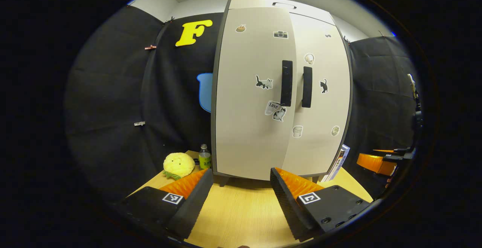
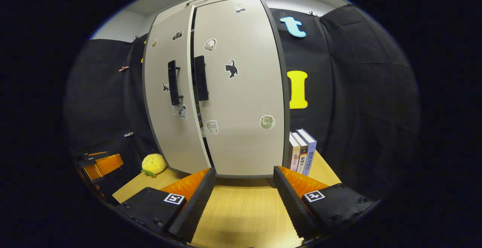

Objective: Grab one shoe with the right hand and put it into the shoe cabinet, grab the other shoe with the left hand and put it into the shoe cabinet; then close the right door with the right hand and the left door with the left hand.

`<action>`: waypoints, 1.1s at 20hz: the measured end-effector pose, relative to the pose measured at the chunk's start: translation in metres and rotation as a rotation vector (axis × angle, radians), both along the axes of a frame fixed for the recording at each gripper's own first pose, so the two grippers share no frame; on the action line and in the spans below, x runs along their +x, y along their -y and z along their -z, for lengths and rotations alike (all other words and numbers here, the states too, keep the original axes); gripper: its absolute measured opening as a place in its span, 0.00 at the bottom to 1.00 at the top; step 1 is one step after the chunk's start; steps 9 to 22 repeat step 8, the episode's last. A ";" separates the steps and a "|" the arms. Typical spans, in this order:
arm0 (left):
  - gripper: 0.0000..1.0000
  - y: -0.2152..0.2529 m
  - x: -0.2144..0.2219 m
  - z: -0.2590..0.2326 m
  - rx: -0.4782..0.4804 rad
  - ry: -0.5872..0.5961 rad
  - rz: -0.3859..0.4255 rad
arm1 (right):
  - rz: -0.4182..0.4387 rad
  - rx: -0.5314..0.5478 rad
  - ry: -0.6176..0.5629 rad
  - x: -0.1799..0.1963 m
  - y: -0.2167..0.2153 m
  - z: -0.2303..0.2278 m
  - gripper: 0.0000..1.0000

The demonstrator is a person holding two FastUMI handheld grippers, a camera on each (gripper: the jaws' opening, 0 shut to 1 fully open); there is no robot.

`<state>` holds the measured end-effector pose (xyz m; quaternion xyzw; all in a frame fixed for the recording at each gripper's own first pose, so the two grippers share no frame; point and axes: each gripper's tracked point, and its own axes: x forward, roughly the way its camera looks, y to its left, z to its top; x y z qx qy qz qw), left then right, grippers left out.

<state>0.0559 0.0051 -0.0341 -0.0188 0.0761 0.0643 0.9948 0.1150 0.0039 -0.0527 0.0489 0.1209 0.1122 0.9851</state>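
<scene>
cabinet [image 1: 263,101] is standing at the far end of the table [image 1: 233,210], filling the 12 o'clock of both views, and both doors are looking nearly shut. in the right gripper view a thin dark seam is running down between the left door [image 2: 169,105] and the right door [image 2: 241,90], so the right door may be sitting slightly ajar; i am judging that and cannot confirm it. no shoes are showing on the table, so they are probably inside by now.

the left gripper [image 1: 241,187] is hanging over bare table with its fingers spread and nothing between them. the right gripper [image 2: 244,187] is doing the same, spread and empty, facing the right door. at 3 o'clock in the left gripper view the other gripper is peeking in from the edge.

what could be going wrong from here: if that seam is a real gap, stopping now is leaving the door unlatched, and it may be swinging back out. pushing with an open claw is risking a fingertip catching a handle [image 1: 287,83] and pulling instead of pressing. a hard shove could be rocking the cabinet on its short feet and knocking the books [image 2: 302,152] leaning just beside its right flank at 1 o'clock, or the bottle [image 1: 204,157] and the plush [image 1: 178,164] near its left corner at 10 o'clock.
</scene>
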 end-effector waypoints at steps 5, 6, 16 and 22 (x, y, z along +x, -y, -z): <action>0.95 0.008 0.004 -0.002 0.023 -0.007 0.020 | 0.015 -0.006 0.025 0.004 0.015 -0.007 0.99; 0.95 0.008 0.004 -0.004 0.025 -0.007 0.020 | 0.022 -0.003 0.029 0.006 0.019 -0.009 0.98; 0.95 0.010 0.004 -0.007 0.040 -0.005 0.012 | 0.036 0.007 0.037 0.007 0.028 -0.013 0.98; 0.95 0.010 0.004 -0.007 0.040 -0.005 0.012 | 0.036 0.007 0.037 0.007 0.028 -0.013 0.98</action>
